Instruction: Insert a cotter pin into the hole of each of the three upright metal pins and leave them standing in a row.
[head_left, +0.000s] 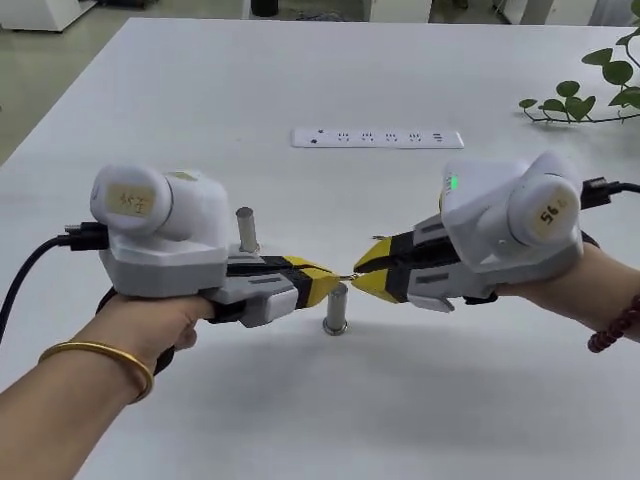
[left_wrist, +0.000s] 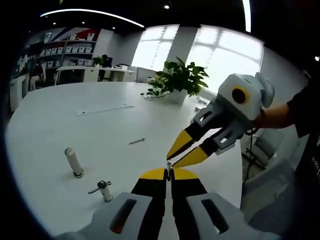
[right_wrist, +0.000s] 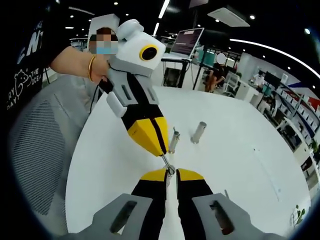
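Meeting tip to tip over the counter (head_left: 200, 90), your left tongs (head_left: 335, 283) and right tongs (head_left: 358, 275) both pinch one cotter pin (head_left: 348, 277) just above an upright metal pin (head_left: 335, 308); a second pin (head_left: 246, 230) stands behind the left tongs.

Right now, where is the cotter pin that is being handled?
In the head view the cotter pin is pinched where the left claw and right claw meet tip to tip, close above the nearer upright metal pin.

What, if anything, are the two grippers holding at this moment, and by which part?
A cotter pin, spanning their tips: the left gripper pinches one end, the right gripper the other.
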